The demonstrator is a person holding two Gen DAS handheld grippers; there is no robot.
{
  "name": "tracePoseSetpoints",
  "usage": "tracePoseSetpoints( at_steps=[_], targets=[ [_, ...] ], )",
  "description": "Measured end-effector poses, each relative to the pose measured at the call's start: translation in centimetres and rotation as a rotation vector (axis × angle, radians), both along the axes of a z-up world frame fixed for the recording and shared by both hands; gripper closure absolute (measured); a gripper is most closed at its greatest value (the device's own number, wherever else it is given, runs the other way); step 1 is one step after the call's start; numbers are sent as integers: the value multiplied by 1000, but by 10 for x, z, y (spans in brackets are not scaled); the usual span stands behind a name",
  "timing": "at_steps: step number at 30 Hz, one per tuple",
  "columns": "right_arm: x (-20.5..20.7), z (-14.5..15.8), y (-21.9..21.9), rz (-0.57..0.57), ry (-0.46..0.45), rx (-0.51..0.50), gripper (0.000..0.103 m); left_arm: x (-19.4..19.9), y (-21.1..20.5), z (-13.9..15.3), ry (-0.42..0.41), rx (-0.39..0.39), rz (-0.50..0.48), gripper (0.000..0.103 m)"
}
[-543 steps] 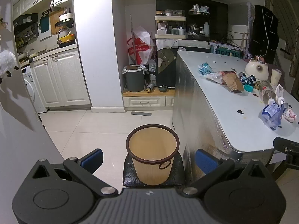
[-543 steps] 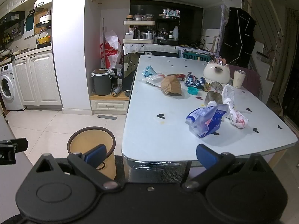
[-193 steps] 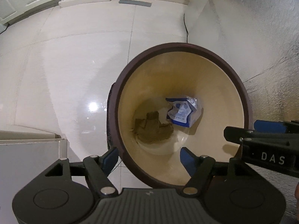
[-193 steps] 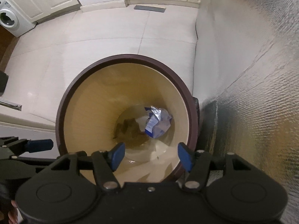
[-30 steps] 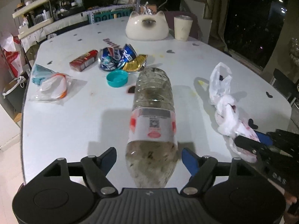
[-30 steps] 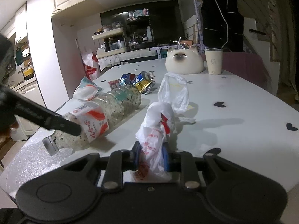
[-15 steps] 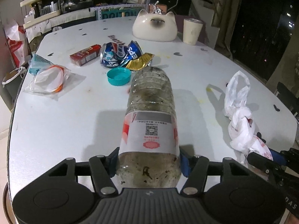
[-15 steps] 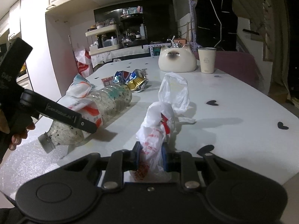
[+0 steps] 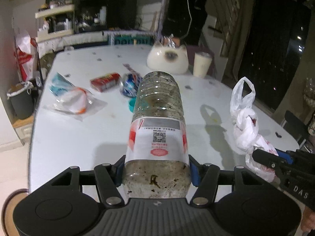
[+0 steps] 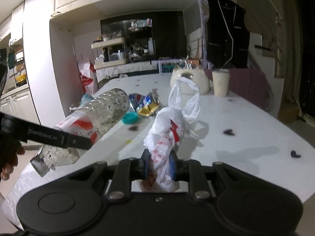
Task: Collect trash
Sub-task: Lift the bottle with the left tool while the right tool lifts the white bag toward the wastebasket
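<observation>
While the left gripper (image 9: 156, 174) pinches a grimy clear plastic bottle (image 9: 157, 125) by its neck end, blue pads pressed to both sides below the red-and-white label, the bottle's base points to the far side of the white table (image 9: 78, 137) and its body appears lifted off the tabletop. Its jaws have just been closing, and the bottle is now clamped between them. To the right, the right gripper (image 10: 158, 166) is squeezed tight on a knotted white plastic bag (image 10: 173, 122) with red print, handles sticking up. Beyond the bottle lie a teal cap (image 10: 130, 117), crushed blue and gold cans (image 10: 144, 103), a red packet (image 9: 105, 81), and at far left a clear bag (image 9: 72, 101) holding white and orange wrapping. At the far end stand a cat-faced white container (image 9: 167, 60) and a cream cup (image 9: 202, 64).
</observation>
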State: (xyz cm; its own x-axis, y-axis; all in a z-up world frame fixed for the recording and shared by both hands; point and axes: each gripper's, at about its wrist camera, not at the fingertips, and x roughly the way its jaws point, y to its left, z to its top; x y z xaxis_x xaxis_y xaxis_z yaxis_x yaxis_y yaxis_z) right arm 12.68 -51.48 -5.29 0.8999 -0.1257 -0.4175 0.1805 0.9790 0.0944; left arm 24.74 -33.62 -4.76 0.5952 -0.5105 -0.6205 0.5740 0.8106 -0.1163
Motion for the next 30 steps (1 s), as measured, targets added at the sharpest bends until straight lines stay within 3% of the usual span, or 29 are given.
tracePoseSetpoints(
  at_steps=[16,30],
  targets=[
    [34,41,103,121,-32,-39,82,-11,122,39,-133,-54,135,42],
    [76,54,217,270,-7,-34,82,-7,245,41,-166,-42,318,42]
  ],
)
